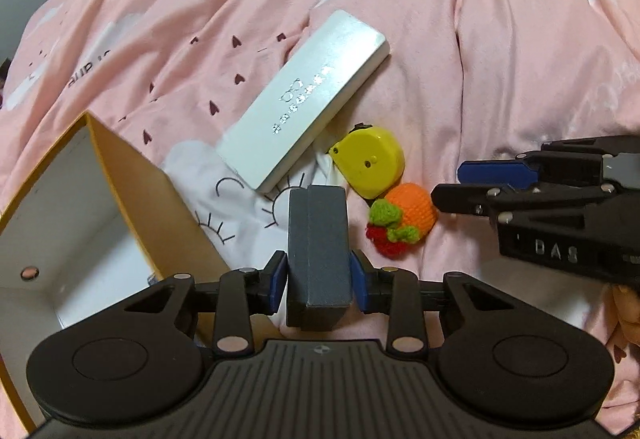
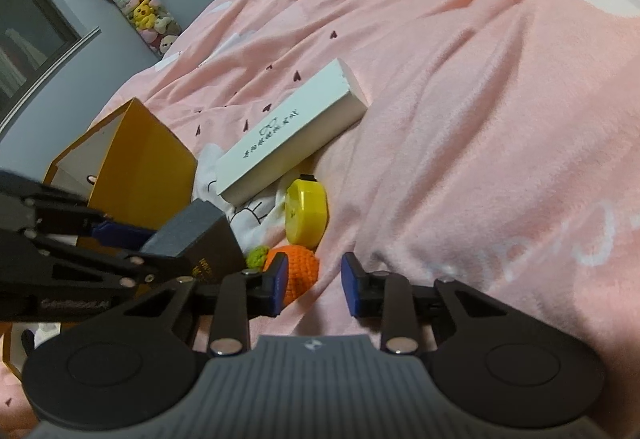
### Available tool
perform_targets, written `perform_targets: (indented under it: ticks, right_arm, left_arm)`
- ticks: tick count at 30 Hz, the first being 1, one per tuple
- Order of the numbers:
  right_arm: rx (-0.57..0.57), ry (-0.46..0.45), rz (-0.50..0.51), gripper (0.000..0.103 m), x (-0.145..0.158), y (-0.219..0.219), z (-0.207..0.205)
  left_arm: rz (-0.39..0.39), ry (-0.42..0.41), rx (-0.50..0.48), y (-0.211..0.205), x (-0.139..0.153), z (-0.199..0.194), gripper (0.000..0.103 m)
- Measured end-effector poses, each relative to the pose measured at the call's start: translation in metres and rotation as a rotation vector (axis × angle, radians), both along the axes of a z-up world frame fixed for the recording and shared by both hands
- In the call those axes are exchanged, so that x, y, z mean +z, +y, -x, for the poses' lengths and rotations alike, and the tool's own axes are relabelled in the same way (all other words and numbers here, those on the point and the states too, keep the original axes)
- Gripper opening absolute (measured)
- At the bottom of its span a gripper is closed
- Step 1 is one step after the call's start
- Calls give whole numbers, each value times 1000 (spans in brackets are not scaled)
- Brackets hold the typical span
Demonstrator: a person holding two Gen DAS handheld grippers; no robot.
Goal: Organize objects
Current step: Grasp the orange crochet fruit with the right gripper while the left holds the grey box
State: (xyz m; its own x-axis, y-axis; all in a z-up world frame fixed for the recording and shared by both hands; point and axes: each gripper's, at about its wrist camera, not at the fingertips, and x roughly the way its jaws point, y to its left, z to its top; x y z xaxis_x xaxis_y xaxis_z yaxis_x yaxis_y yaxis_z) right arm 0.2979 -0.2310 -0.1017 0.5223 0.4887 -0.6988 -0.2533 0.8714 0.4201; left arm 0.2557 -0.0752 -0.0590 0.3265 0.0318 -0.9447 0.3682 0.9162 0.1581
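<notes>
My left gripper (image 1: pixel 319 281) is shut on a dark grey box (image 1: pixel 318 247), held just right of an open yellow box (image 1: pixel 132 183) with a white inside. The grey box also shows in the right wrist view (image 2: pixel 192 231), with the left gripper (image 2: pixel 120 239) around it. A long white box (image 1: pixel 306 97) lies on the pink blanket. A yellow tape measure (image 1: pixel 370 161) and an orange crochet fruit (image 1: pixel 414 209) with red and green knit bits lie beside it. My right gripper (image 2: pixel 313 285) is open and empty, just right of the crochet fruit (image 2: pixel 300 269). It also shows in the left wrist view (image 1: pixel 452 183).
The pink blanket (image 2: pixel 480 119) with white clouds covers the bed and rises in folds at the back. A clear tube of plush toys (image 2: pixel 136 7) stands against the grey wall at the far left. The yellow box (image 2: pixel 140 167) sits at the bed's left edge.
</notes>
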Motion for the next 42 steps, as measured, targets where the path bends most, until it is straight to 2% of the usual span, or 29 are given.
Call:
perform_targets:
  ticks: [3, 8, 9, 15, 25, 30, 35, 39, 42]
  right_arm:
    - [46, -22, 8, 33, 2, 6, 3]
    - [111, -57, 59, 33, 2, 21, 5]
    - [126, -69, 75, 34, 2, 26, 6]
    - [204, -116, 174, 54, -4, 50, 5]
    - [229, -118, 295, 55, -22, 71, -6]
    - [205, -118, 273, 53, -15, 66, -2]
    - [154, -157, 166, 53, 15, 50, 15]
    - [134, -245, 73, 53, 57, 43, 32]
    - [148, -315, 31, 53, 89, 52, 41]
  left_arm:
    - [-15, 5, -20, -2, -7, -9, 44]
    - [-13, 28, -28, 0, -13, -16, 41]
    - [-2, 30, -27, 2, -13, -16, 39]
    - [121, -2, 25, 20, 5, -14, 38]
    - [240, -81, 70, 37, 34, -6, 38]
    - [316, -126, 72, 49, 60, 5, 38]
    - [373, -235, 107, 81, 106, 32, 38]
    - [353, -314, 201, 119, 128, 53, 38]
    - [318, -328, 298, 147, 126, 63, 38]
